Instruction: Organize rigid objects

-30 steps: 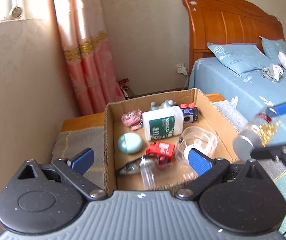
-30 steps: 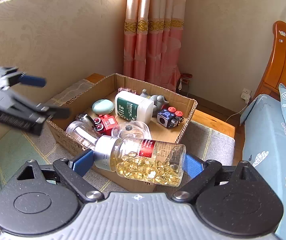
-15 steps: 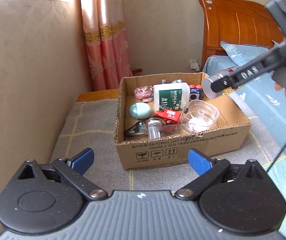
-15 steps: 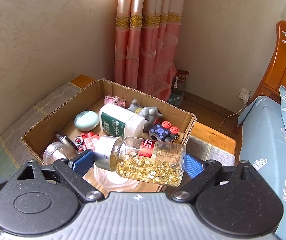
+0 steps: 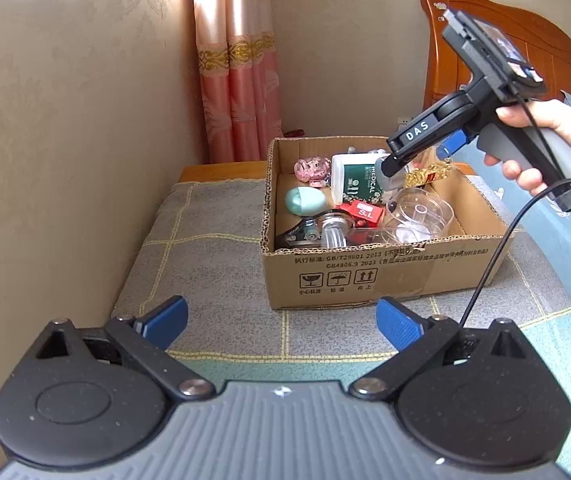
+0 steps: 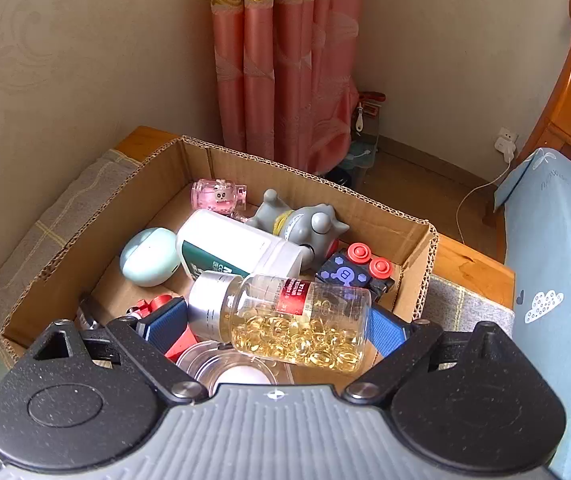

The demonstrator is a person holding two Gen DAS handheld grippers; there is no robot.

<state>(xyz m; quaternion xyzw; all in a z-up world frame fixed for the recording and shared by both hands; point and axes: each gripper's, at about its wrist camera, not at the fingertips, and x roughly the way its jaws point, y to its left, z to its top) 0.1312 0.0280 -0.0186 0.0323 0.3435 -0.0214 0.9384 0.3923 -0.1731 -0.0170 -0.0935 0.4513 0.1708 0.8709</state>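
Note:
My right gripper (image 6: pixel 277 326) is shut on a clear capsule bottle (image 6: pixel 285 320) with a silver cap, held sideways over the open cardboard box (image 6: pixel 85 232). In the left wrist view the right gripper (image 5: pixel 417 160) and the capsule bottle (image 5: pixel 425 174) hang just above the box (image 5: pixel 385 276). Inside lie a white medical bottle (image 6: pixel 237 250), a mint egg-shaped case (image 6: pixel 149 256), a pink jar (image 6: pixel 217 196), a grey toy (image 6: pixel 301 224), a dark cube with red buttons (image 6: pixel 355 270) and a clear round container (image 5: pixel 417 216). My left gripper (image 5: pixel 281 320) is open and empty, in front of the box.
The box stands on a grey checked mat (image 5: pixel 205 248) beside a beige wall (image 5: pixel 65 140). Pink curtains (image 6: pixel 281 60) hang behind. A bed with a blue sheet (image 6: pixel 553 240) and wooden headboard (image 5: pixel 505 44) is on the right. A black cable (image 5: pixel 497 256) trails from the right gripper.
My right gripper has carried the capsule bottle forward and down over the box. My left gripper has pulled back from the box and stays open.

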